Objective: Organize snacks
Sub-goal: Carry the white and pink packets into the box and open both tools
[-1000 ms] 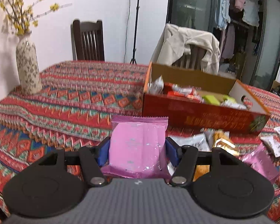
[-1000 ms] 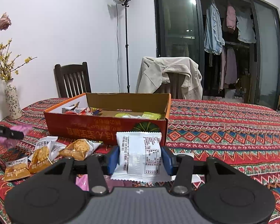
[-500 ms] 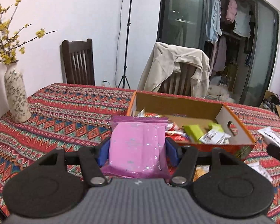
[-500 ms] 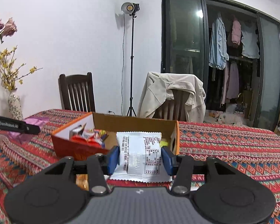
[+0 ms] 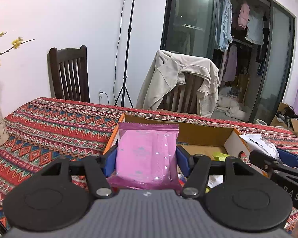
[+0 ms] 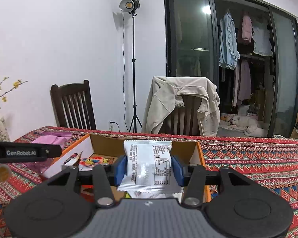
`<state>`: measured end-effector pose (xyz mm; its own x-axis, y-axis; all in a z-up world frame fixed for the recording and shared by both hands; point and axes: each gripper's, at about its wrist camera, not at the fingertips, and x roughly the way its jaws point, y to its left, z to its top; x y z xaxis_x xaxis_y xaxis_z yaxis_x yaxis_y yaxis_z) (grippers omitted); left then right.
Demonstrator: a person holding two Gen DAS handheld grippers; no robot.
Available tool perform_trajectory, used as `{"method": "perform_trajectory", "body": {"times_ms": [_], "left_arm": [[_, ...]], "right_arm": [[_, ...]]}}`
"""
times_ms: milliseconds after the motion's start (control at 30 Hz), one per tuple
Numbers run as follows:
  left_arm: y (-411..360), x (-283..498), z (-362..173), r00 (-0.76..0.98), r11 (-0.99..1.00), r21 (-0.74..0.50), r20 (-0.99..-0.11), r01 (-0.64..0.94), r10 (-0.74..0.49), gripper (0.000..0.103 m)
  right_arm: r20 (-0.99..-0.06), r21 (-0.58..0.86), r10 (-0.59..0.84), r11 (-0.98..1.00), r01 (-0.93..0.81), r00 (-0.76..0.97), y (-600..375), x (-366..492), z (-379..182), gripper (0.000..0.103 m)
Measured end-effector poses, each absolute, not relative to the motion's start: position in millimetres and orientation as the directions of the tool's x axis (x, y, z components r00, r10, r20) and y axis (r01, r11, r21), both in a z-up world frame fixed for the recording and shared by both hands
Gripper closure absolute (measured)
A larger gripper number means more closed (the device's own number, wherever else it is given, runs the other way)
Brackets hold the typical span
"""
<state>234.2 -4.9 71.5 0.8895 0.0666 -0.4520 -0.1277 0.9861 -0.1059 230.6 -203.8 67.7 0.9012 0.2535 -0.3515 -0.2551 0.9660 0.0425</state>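
Both grippers, left point(image 5: 147, 156) clamping a pink packet point(image 5: 147, 152), right point(image 6: 148, 167) a white packet point(image 6: 149, 164), needed release low over the box point(image 5: 208, 132) at twelve o'clock.

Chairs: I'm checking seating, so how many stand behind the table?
2: a bare dark wooden chair on the left, and a chair draped with a beige jacket to its right. Others may be out of view.

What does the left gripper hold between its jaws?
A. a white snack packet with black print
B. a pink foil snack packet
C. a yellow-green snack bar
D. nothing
B: in the left wrist view, the left gripper has its blue jaws pressed on both sides of a pink foil snack packet, above the open cardboard box.
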Motion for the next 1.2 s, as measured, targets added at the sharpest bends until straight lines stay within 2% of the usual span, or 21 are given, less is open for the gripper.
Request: {"method": "perform_trajectory", "body": {"times_ms": [267, 567, 600, 633, 667, 700, 733, 767, 867, 1200], "left_arm": [[-7, 276, 50, 0.9, 0.983, -0.097, -0.424, -0.154, 0.099, 0.04], [-3, 287, 28, 0.888, 0.987, -0.088, -0.453, -0.136, 0.081, 0.04], [-3, 286, 28, 0.889, 0.986, -0.09, -0.45, -0.141, 0.086, 0.036], [-2, 285, 27, 0.894, 0.985, -0.094, -0.44, -0.145, 0.089, 0.026], [-1, 283, 27, 0.899, 0.984, -0.096, -0.429, -0.149, 0.094, 0.022], [0, 282, 28, 0.903, 0.983, -0.098, -0.417, -0.157, 0.103, 0.013], [1, 281, 28, 0.905, 0.981, -0.103, -0.41, -0.166, 0.111, 0.0], [2, 280, 28, 0.908, 0.979, -0.112, -0.404, -0.173, 0.114, 0.0], [5, 278, 30, 0.911, 0.976, -0.13, -0.397, -0.174, 0.11, 0.0], [0, 278, 37, 0.904, 0.978, -0.094, -0.405, -0.189, 0.136, 0.0]], "right_arm": [[-0.371, 0.087, 0.252, 0.968, -0.237, 0.894, -191, 278, 50, 0.055], [-0.386, 0.071, 0.255, 0.966, -0.247, 0.886, -189, 289, 25, 0.054], [-0.39, 0.072, 0.257, 0.966, -0.249, 0.884, -190, 290, 24, 0.052], [-0.392, 0.074, 0.258, 0.966, -0.249, 0.883, -191, 290, 23, 0.05], [-0.392, 0.077, 0.258, 0.966, -0.248, 0.883, -192, 289, 23, 0.037], [-0.394, 0.083, 0.254, 0.967, -0.241, 0.883, -193, 290, 22, 0.02], [-0.394, 0.089, 0.249, 0.968, -0.233, 0.885, -194, 290, 22, 0.012], [-0.396, 0.093, 0.247, 0.969, -0.229, 0.885, -195, 291, 22, 0.005], [-0.405, 0.113, 0.251, 0.968, -0.224, 0.879, -198, 292, 22, 0.0], [-0.413, 0.109, 0.238, 0.971, -0.212, 0.879, -199, 290, 24, 0.0]]}}
